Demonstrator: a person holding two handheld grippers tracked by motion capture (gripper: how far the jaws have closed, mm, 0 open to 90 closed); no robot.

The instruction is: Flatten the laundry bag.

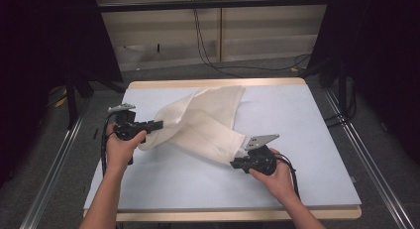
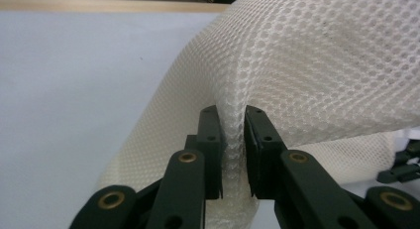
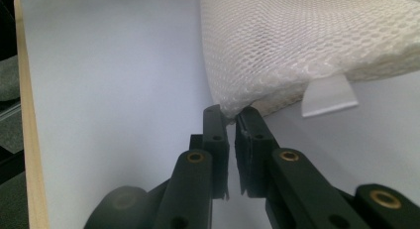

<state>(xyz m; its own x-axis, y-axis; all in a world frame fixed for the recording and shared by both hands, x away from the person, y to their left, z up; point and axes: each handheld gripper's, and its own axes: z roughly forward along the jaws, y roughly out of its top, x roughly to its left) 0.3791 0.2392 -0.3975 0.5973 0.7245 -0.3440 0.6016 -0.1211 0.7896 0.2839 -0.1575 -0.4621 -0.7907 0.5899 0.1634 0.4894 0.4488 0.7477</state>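
A white mesh cloth (image 1: 203,122) lies in the middle of the tabletop (image 1: 307,120), a bit toward the left side. It is folded and twisted, and it stretches from near the far edge down toward the near right. The left gripper (image 1: 157,124) is near the left edge, held by the person's left hand (image 1: 120,144). Its jaws are squeezed onto a bunched fold of the cloth (image 2: 317,65), and the mesh is pinched tight between them (image 2: 233,135). The cloth rises up from that grip and drapes over to the right in the left gripper view. The right gripper (image 1: 233,164) is nearer the near edge, right of the middle, held by the right hand (image 1: 277,177). Its jaws are almost together and they nip the very corner of the cloth (image 3: 307,45), just at their tips (image 3: 232,116). A small white tag (image 3: 329,96) sticks out from the cloth's edge beside that corner. The tabletop is pale blue with a wooden rim (image 1: 218,83). Black cables (image 1: 208,55) hang on the wall behind the table.
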